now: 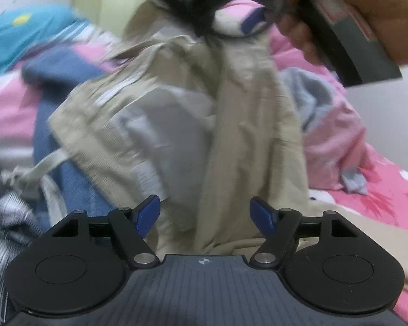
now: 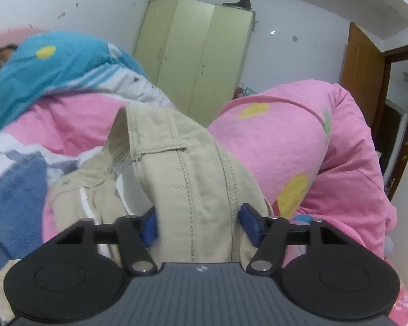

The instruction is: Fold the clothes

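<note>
Beige trousers hang in the air in front of my left gripper, which is open and empty just below the cloth. In the left wrist view my right gripper is at the top, held by a hand, gripping the trousers' top edge. In the right wrist view the beige waistband with its belt loop and seams is bunched between the blue pads of my right gripper, which is shut on it. A button shows on the left part.
A pink quilt is heaped on the right, a blue and pink quilt on the left. Blue cloth, a striped garment and a grey garment lie on the bed. A green wardrobe and a wooden door stand behind.
</note>
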{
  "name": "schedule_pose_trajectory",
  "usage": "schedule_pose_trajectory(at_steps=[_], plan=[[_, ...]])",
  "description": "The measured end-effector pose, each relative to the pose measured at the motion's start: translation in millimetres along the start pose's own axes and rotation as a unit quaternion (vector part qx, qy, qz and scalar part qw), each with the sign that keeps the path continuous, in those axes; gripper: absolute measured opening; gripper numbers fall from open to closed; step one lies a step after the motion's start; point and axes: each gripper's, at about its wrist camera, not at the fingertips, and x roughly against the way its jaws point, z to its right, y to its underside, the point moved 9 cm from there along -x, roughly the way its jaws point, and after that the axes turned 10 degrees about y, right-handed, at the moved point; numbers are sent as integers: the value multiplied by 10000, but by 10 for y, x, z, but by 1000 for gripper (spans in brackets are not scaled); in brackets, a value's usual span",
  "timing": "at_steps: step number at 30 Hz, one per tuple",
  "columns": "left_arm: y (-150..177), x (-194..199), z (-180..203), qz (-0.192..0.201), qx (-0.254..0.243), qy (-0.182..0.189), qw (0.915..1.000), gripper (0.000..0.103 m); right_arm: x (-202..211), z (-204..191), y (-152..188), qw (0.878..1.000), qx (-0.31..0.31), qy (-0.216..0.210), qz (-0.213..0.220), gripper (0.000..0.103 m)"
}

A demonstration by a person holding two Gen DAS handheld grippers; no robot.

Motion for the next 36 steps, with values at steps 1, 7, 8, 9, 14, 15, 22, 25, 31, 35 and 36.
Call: schedule_pose_trajectory(at_steps=[1, 7, 8, 9, 14, 15, 22, 25, 31, 35, 36], plan=[[-6, 12, 42, 41, -116, 27, 9999, 72, 83, 45, 4, 9999, -96, -57, 13, 34], [-137, -80, 95, 76, -126, -124, 9998, 35, 422, 311, 43, 9998, -81, 56, 146, 11], [-167, -72, 121, 89, -128, -83, 9998, 21, 496, 359, 19, 9996, -163, 55, 216, 9], [-186, -47, 154, 85, -160, -32, 9998, 17, 570, 406, -6, 9993, -249, 52, 287, 8], [-255, 258, 388, 217, -327, 438, 9983, 3, 1176, 780, -68, 9939, -388, 329, 976, 6], [-260, 359, 449, 253, -370, 523, 9976, 3, 1322, 852, -85, 9919, -356, 424, 1147, 6], [-293, 1280, 887, 557, -276, 1212, 9907, 3, 2473, 1246, 19, 9804, -494, 496, 1842, 6], [-269, 1733, 1025, 745, -298, 1531, 9849, 3, 3095, 1304, 96, 9724, -395, 515, 2241, 6], [-95, 2732, 1334, 1068, -532, 2056, 9713, 3, 4309, 1242, 215, 9578, -273, 111, 2861, 6], [235, 3056, 1363, 883, -714, 2104, 9710, 4, 4791, 1091, 258, 9526, -123, -209, 3032, 6], [329, 3119, 1360, 817, -769, 2093, 9714, 5, 4796, 1022, 279, 9545, -20, -262, 2971, 6]])
